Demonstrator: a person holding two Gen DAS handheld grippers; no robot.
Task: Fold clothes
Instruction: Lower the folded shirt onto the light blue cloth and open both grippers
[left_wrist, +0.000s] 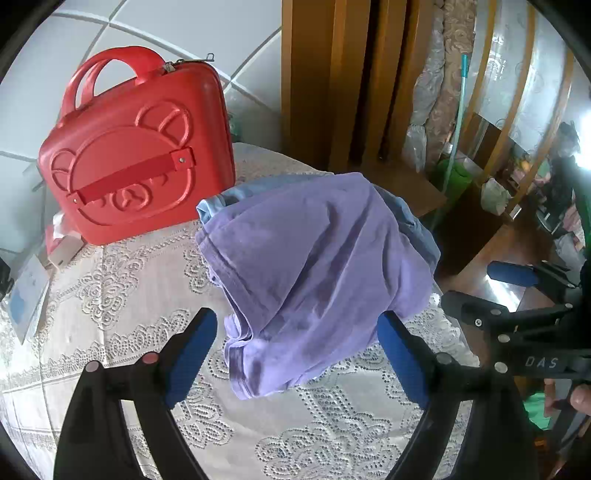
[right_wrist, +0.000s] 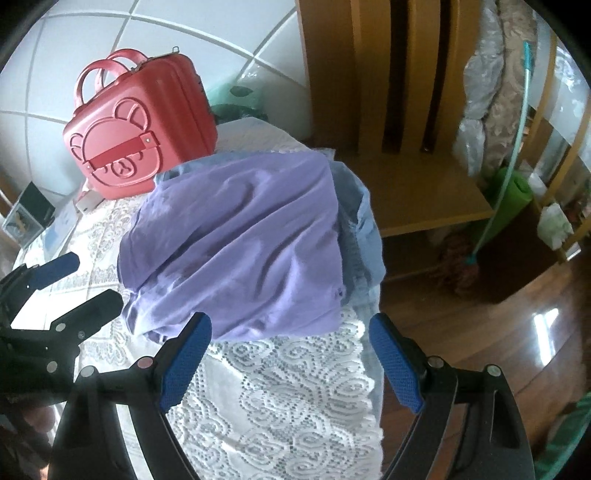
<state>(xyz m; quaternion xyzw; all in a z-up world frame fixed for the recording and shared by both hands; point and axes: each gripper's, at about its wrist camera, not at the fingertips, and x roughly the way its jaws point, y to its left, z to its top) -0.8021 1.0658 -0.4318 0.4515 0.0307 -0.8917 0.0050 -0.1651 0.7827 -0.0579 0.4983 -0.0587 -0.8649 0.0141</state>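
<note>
A purple garment (left_wrist: 314, 266) lies crumpled on a table with a white lace cloth (left_wrist: 129, 288); a light blue garment (left_wrist: 236, 194) lies under it and sticks out at the back and right. My left gripper (left_wrist: 297, 354) is open and empty, its blue pads either side of the purple garment's near edge. My right gripper (right_wrist: 290, 360) is open and empty, just in front of the purple garment (right_wrist: 240, 240) at the table's right edge. The blue garment (right_wrist: 364, 229) hangs toward that edge. Each gripper shows in the other's view, the right one (left_wrist: 517, 295) and the left one (right_wrist: 74, 280).
A red bear-face case (left_wrist: 136, 147) stands at the back left of the table, also in the right wrist view (right_wrist: 136, 129). Small boxes and cards (left_wrist: 26, 291) lie at the left. A wooden shelf (right_wrist: 424, 192) and dark floor (right_wrist: 480, 350) are to the right.
</note>
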